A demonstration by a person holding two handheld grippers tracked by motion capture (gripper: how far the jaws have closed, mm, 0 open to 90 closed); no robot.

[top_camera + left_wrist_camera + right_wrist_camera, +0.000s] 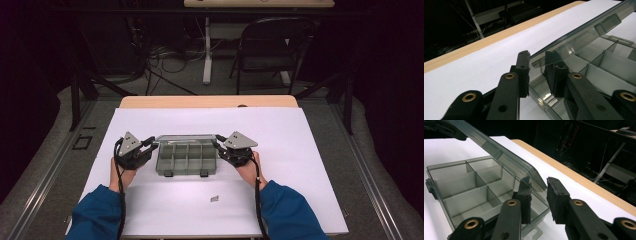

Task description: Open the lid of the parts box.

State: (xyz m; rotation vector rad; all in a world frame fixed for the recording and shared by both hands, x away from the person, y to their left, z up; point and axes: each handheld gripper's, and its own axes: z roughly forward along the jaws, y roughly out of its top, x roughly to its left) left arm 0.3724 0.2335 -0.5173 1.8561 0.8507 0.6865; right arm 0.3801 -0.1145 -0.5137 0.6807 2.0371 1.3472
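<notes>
A smoky clear compartment box (165, 168) sits mid-table with several bare cells (461, 195). Its lid (186, 136) is hinged at the back and stands half raised. My left gripper (152, 144) is at the lid's left corner. In the left gripper view its jaws (537, 65) stand apart with the lid's corner (549, 58) lying across the gap. My right gripper (217, 141) is at the right corner. In the right gripper view the lid's corner (528, 180) rests against one fingertip (525, 192), with a bare gap to the other.
A small metal piece (214, 198) lies on the white sheet (300, 150) in front of the box. The wooden table edge (207, 101) runs behind. A folding chair (272, 45) and a desk leg stand on the floor beyond.
</notes>
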